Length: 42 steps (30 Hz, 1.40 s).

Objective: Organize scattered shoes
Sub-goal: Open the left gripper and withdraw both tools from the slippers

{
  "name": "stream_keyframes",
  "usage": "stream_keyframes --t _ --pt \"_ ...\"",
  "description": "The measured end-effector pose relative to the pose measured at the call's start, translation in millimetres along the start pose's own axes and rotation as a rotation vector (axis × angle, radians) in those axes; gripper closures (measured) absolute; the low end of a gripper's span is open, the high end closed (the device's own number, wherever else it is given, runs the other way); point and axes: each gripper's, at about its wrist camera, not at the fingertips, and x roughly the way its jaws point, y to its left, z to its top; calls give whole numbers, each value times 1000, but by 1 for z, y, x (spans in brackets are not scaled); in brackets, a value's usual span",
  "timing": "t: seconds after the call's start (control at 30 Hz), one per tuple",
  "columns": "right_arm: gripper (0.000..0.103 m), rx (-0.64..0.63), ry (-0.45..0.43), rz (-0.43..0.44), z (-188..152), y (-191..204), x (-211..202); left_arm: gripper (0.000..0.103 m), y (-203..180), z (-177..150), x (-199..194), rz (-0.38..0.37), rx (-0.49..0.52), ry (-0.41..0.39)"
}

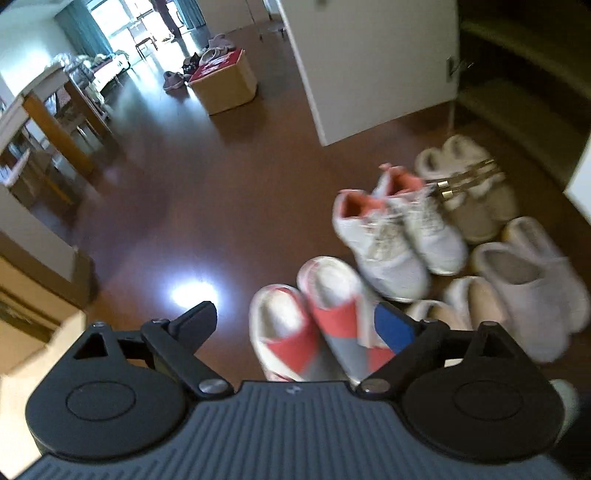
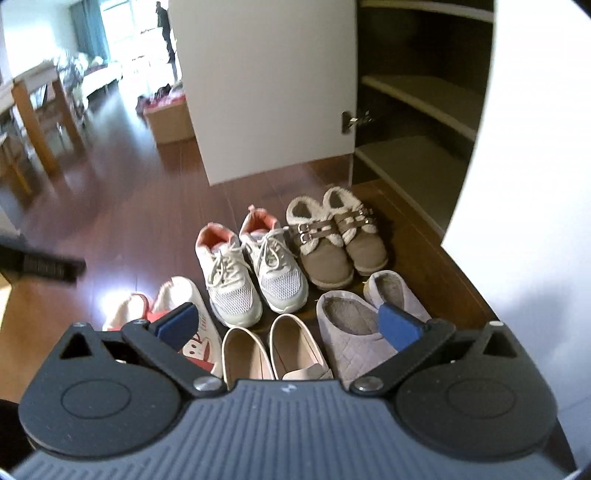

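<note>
Five pairs of shoes stand side by side on the brown floor in front of an open shoe cabinet (image 2: 417, 96). They are grey-white sneakers with pink lining (image 2: 255, 266), brown fur-lined buckle shoes (image 2: 336, 243), grey slippers (image 2: 354, 332), cream flats (image 2: 273, 350) and red-and-white slippers (image 2: 181, 295). My right gripper (image 2: 290, 323) hangs open above the flats, holding nothing. My left gripper (image 1: 295, 321) is open and empty above the red-and-white slippers (image 1: 325, 317), with the sneakers (image 1: 399, 236) beyond it.
The white cabinet door (image 2: 266, 92) stands open behind the shoes, and the cabinet's shelves show bare. Further back are a cardboard box (image 1: 225, 85) with more shoes around it and a wooden table (image 1: 55, 122). A person (image 2: 164, 26) stands far off by the window.
</note>
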Motion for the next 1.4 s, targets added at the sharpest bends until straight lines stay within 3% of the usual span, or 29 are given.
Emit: stream_keyframes --t 0.13,0.23,0.33,0.47,0.57,0.97,1.4 --pt "1 -14 -19 -17 -24 -6 -34 9 -16 -43 -22 -65 -56 -21" --pt "1 -1 -18 -45 -44 -10 -58 9 -23 -81 -41 -134 -120 22" --pt "1 39 -14 -79 -58 -14 -86 9 -35 -102 -56 -168 -89 60" --pt "0 68 -68 -94 -62 -11 -128 9 -50 -111 -66 -163 -33 37" --pt "0 53 -84 -76 -62 -7 -136 9 -52 -113 -71 -174 -44 19" --pt "1 125 -4 -106 -69 -26 -109 9 -57 -109 -66 -196 -100 69" --pt "1 116 4 -127 -74 -26 -107 9 -60 -115 -56 -208 -85 86"
